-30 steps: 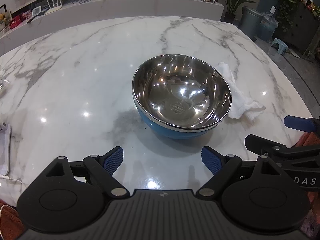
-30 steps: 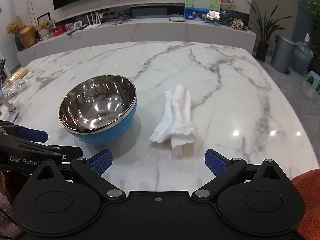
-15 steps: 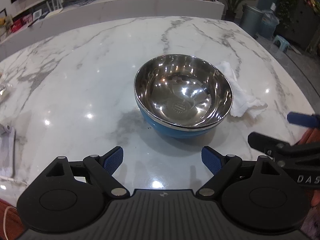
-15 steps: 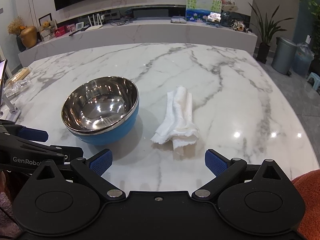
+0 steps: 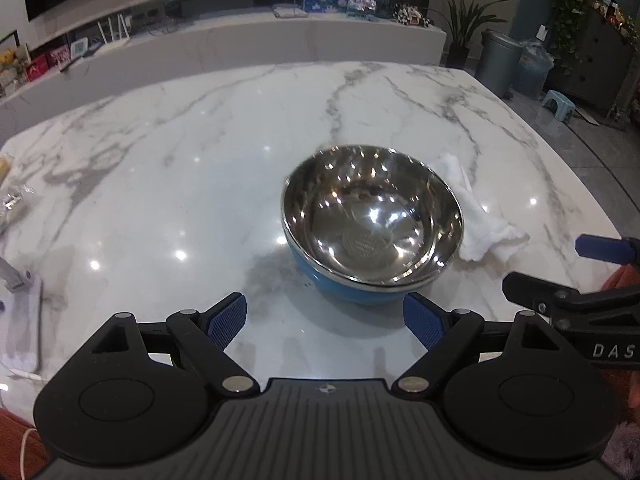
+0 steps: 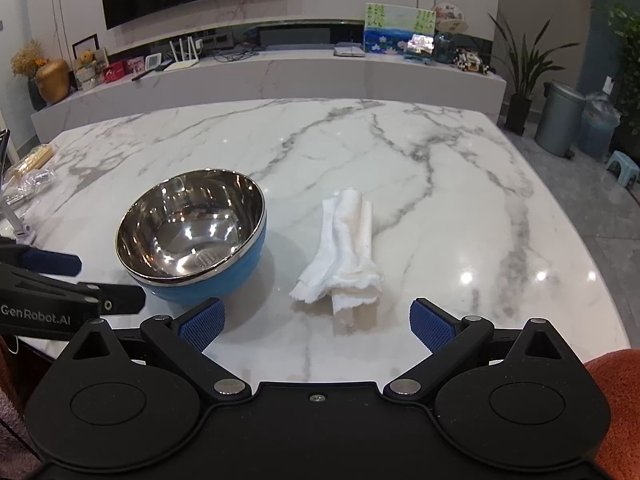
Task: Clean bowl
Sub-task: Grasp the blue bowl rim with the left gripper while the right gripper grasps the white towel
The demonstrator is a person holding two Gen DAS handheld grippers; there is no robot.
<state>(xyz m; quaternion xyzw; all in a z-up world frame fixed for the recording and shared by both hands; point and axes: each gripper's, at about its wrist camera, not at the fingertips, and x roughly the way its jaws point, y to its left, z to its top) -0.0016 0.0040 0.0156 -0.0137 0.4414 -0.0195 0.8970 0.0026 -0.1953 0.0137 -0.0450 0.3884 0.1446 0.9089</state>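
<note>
Resting on the glossy, grey-veined marble table: round steel bowl with blue outer shell, upright; rumpled white cloth just right of it. Left gripper and right gripper both spread, empty, near edge. Readable: "GenRobot.AI", "DAS".

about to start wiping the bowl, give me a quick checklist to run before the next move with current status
1. Right claw open: ok.
2. Left claw open: ok.
3. White cloth free on the marble table, ahead of the right claw: ok.
4. Bowl upright, ahead of the left claw: ok.
5. Cloth apart from bowl, room to grasp: ok in the right wrist view.
6. Dirt inside bowl: cannot tell, reflections hide it.
</note>
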